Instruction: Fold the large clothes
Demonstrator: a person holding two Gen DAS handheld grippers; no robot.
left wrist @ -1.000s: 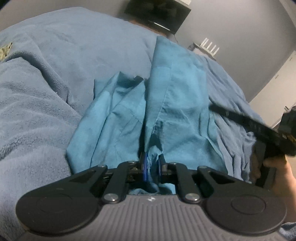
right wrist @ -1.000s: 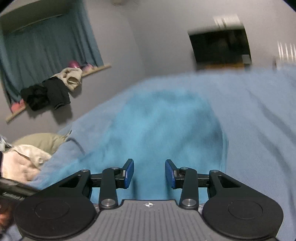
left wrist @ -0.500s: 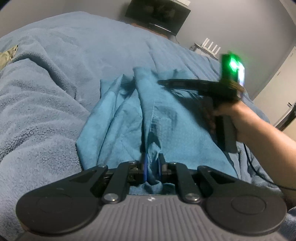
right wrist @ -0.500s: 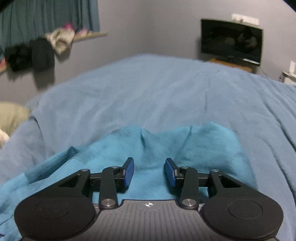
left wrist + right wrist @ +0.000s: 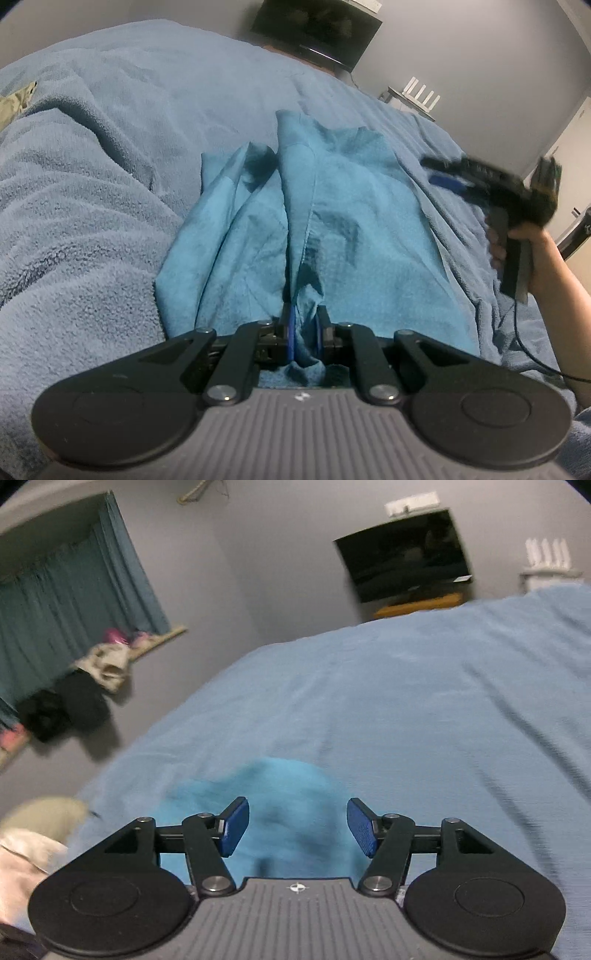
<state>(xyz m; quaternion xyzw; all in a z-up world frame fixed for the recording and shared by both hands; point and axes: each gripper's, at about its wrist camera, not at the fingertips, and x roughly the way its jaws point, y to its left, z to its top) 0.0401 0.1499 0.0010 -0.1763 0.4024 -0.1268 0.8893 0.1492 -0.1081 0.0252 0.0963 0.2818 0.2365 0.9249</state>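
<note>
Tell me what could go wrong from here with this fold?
1. The left gripper pinches only a small bunch of the teal cotton garment; a pull may slip it out.
2. The right gripper is open and holds nothing, so the creased cloth may bunch on the blue fleece blanket.

Grey walls (image 5: 280, 561); dark television (image 5: 406, 557) mounted beyond the blue-blanketed bed (image 5: 406, 701); teal curtain (image 5: 66, 602) above a cluttered ledge (image 5: 155, 644).

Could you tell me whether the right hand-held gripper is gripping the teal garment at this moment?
No, the right hand-held gripper is open, its blue pads spread apart with nothing between them, above the teal garment.
</note>
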